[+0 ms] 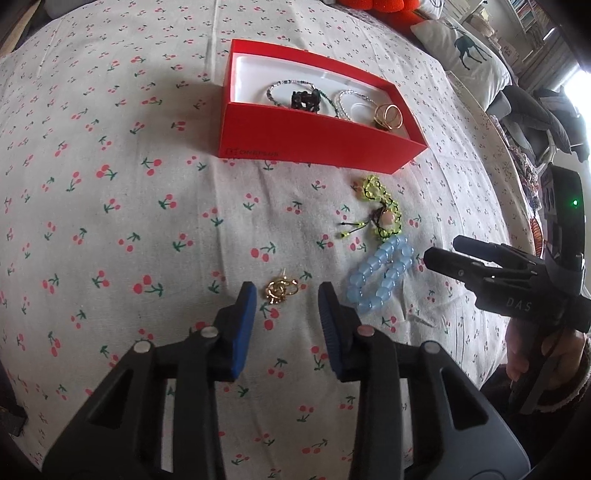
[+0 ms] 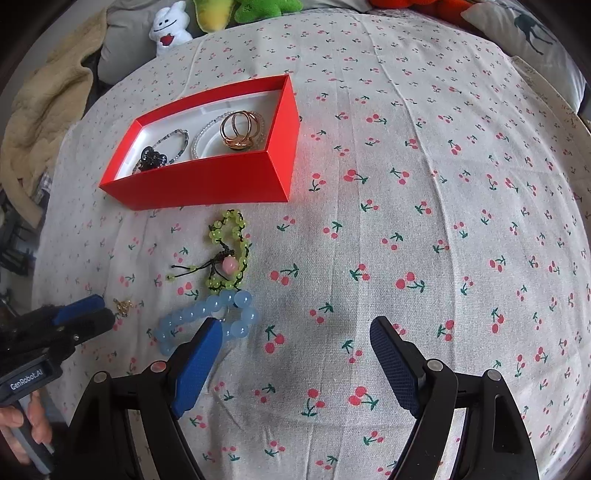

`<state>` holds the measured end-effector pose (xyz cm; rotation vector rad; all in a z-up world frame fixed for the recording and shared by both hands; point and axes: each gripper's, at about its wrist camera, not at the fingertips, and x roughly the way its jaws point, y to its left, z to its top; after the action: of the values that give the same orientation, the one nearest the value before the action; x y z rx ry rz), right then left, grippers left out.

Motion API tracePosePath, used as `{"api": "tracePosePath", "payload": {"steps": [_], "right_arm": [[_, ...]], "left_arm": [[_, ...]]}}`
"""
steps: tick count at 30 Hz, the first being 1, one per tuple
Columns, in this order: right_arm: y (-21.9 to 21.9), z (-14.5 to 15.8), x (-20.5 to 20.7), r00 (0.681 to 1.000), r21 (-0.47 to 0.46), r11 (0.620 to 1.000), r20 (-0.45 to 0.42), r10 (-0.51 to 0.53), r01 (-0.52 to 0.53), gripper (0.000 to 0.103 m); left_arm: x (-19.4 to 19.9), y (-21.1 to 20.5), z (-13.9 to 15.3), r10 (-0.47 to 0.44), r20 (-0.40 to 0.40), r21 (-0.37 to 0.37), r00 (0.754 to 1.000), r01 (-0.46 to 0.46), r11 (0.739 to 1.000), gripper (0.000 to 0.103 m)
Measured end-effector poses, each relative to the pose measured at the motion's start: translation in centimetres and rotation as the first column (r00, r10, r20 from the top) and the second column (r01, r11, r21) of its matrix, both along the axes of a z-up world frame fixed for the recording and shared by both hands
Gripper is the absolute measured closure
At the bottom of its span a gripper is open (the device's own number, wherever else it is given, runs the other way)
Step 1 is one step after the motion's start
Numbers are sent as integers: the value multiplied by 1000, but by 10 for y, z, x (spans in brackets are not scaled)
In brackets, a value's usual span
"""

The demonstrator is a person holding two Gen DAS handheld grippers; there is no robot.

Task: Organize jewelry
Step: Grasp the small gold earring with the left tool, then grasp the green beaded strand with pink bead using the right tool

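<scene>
A red box with a white inside holds beaded bracelets, a black piece and gold rings. On the cherry-print cloth in front of it lie a green beaded bracelet, a blue beaded bracelet and a small gold earring. My left gripper is open, with the gold earring between its fingertips. My right gripper is open and empty, its left finger over the blue bracelet's edge.
Plush toys and a beige blanket lie at the bed's far left. A deer-print pillow lies at the far right. The cloth right of the box is bare.
</scene>
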<state>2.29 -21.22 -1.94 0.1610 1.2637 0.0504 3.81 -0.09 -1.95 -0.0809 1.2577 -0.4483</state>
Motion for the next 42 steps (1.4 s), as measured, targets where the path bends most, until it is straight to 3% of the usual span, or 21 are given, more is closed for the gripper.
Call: {"api": "tracePosePath", "payload": {"steps": [4,8,13,28,36,42], "right_arm": [[-3,1,1,1000,3,1000,3,-5,5,19],[-4,1,0,1000,9,1000,-3,-12,12,20],[-7,2,-1,1000,10,1000,-5,-16,16,19],[-17,14,10,997,75,994,18,-81,79,20],[-8,9,29,993,161,980,-13,-119,120,62],[5,3,43,993,161,980,-7,-118,117,71]], "left_arm": [[4,-6,-4,-7,12,35,1000,6,999,71],[4,-10,-8,-21,10,56,1000,21,998,83],[1,-15,-4,-29,35,76,999,26,997,83],[-5,10,17,28,78,41,997,-31,999,83],[-5,18,12,49,65,49,997,-52,997,83],[-6,19,12,50,64,51,997,-54,997,83]]}}
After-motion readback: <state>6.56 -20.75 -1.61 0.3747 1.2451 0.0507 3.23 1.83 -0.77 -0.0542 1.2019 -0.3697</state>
